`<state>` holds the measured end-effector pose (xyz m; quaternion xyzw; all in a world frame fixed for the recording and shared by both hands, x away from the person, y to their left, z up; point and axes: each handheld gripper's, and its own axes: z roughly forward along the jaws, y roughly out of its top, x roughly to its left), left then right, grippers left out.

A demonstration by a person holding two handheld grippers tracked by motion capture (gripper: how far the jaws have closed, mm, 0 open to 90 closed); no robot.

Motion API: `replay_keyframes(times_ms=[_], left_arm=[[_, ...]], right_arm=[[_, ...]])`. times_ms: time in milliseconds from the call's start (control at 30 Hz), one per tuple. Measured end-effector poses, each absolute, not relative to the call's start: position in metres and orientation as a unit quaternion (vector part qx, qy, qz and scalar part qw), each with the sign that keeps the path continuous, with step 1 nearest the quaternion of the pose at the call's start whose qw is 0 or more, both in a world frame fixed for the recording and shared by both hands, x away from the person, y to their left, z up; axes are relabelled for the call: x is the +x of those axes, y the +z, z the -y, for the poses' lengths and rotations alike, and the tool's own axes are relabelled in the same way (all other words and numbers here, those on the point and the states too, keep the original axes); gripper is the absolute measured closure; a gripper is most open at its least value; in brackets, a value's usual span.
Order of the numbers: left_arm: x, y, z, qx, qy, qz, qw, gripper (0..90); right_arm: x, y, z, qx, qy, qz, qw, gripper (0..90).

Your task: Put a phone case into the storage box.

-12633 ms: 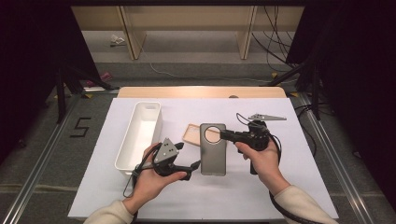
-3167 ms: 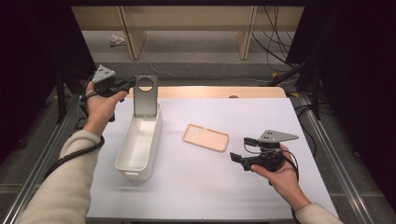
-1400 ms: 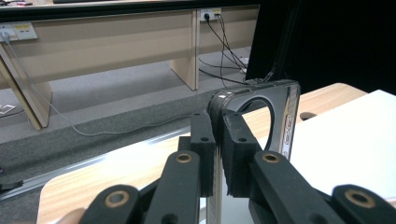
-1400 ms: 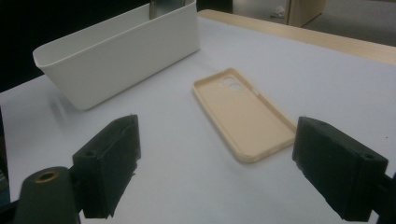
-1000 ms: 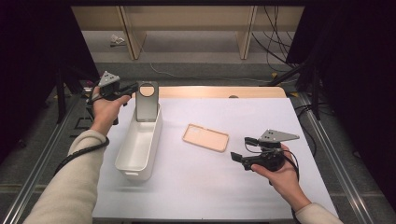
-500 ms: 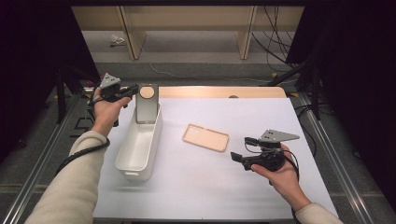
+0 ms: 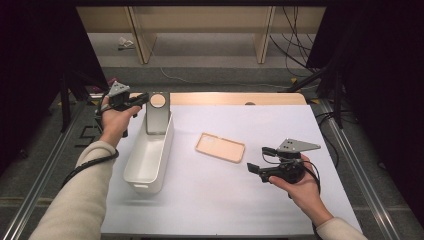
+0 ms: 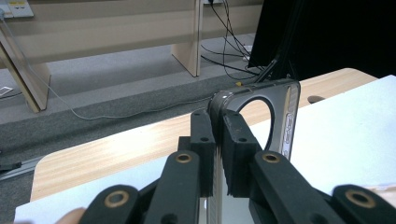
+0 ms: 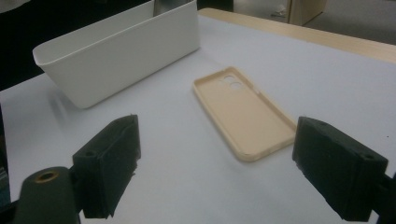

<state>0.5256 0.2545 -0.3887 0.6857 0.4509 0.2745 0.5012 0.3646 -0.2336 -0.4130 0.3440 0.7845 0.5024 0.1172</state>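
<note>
Phone (image 7: 157,113) stands upright, pinched in left hand-held gripper (image 7: 141,99), over bin (image 7: 148,156).

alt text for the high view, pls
The left gripper holds a grey phone case upright over the far end of a white bin. On the white table, a beige phone case lies flat, and the right gripper hovers open beside it.
</note>
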Motion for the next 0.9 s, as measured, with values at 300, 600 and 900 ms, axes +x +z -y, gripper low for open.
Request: replay_keyframes(times_ms=[300,600,900], left_arm=[[0.528,-0.393,-0.254,0.689,0.272,-0.453,0.497,83.4],[0.529,-0.400,-0.254,0.693,0.270,-0.457,0.488,83.2],[0.530,-0.403,-0.255,0.691,0.268,-0.461,0.488,82.8]], right_arm=[[0.365,-0.414,0.234,0.344,0.503,-0.784,0.117,16.1],[0.365,-0.414,0.233,0.344,0.503,-0.784,0.117,16.1],[0.365,-0.414,0.234,0.344,0.502,-0.785,0.116,16.1]])
